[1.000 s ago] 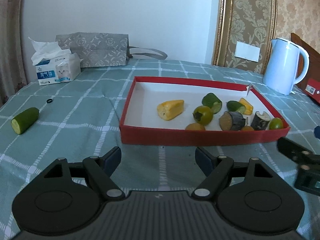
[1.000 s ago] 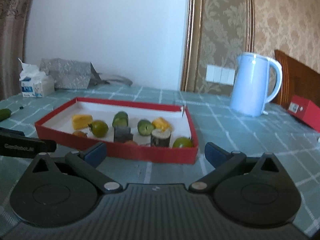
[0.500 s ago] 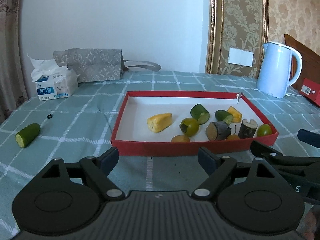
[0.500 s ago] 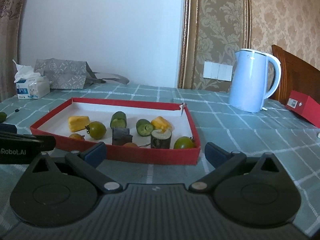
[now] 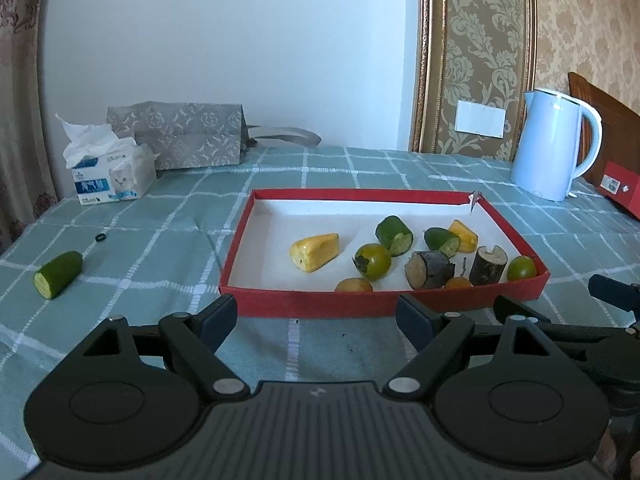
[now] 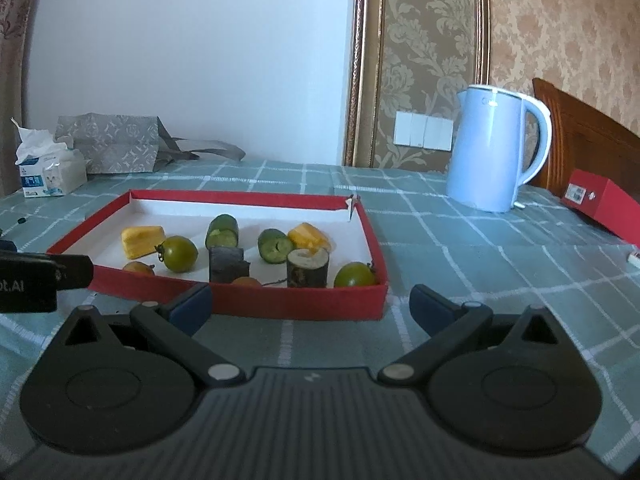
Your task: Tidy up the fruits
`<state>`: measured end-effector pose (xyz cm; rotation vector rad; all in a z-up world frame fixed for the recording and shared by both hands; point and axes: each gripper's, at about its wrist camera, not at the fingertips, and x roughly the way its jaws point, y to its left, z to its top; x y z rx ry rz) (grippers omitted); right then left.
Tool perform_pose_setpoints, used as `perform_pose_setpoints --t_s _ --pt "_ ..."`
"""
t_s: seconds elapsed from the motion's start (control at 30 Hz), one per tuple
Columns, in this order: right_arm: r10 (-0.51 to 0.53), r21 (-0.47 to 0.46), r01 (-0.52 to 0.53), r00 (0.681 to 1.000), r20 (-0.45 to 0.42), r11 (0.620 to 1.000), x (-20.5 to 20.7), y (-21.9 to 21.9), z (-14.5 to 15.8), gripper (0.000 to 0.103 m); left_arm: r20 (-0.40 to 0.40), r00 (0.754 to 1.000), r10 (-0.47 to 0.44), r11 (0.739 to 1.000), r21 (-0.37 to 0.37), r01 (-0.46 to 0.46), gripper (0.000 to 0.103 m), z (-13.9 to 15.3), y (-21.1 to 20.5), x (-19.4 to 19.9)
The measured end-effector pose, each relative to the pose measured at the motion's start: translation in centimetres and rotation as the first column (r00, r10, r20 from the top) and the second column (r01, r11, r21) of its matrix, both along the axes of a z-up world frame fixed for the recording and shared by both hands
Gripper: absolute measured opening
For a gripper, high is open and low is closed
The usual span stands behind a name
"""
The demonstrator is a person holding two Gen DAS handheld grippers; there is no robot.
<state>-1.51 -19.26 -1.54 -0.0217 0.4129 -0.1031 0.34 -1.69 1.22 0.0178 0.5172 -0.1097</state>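
A red tray with a white floor holds several pieces: a yellow corn chunk, green tomatoes, cucumber pieces and dark stem chunks. One cucumber piece lies alone on the cloth at the far left. My left gripper is open and empty, just in front of the tray's near wall. My right gripper is open and empty, in front of the tray's near right corner.
A pale blue kettle stands at the back right beside a red box. A tissue box and a grey patterned bag stand at the back left. A small black ring lies near the lone cucumber.
Both grippers have drawn back and levelled, so the tray sits farther off and lower in view. The right gripper now shows beside my left one. Both stay open and empty.
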Motion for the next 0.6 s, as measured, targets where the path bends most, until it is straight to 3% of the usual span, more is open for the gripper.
perform_pose_setpoints --t_s 0.6 --pt "-0.022 -0.008 0.022 1.000 -0.006 1.000 0.00 0.96 -0.07 0.103 0.026 0.999 0.040 0.999 0.002 -0.040 0.087 0.42 0.24 -0.02"
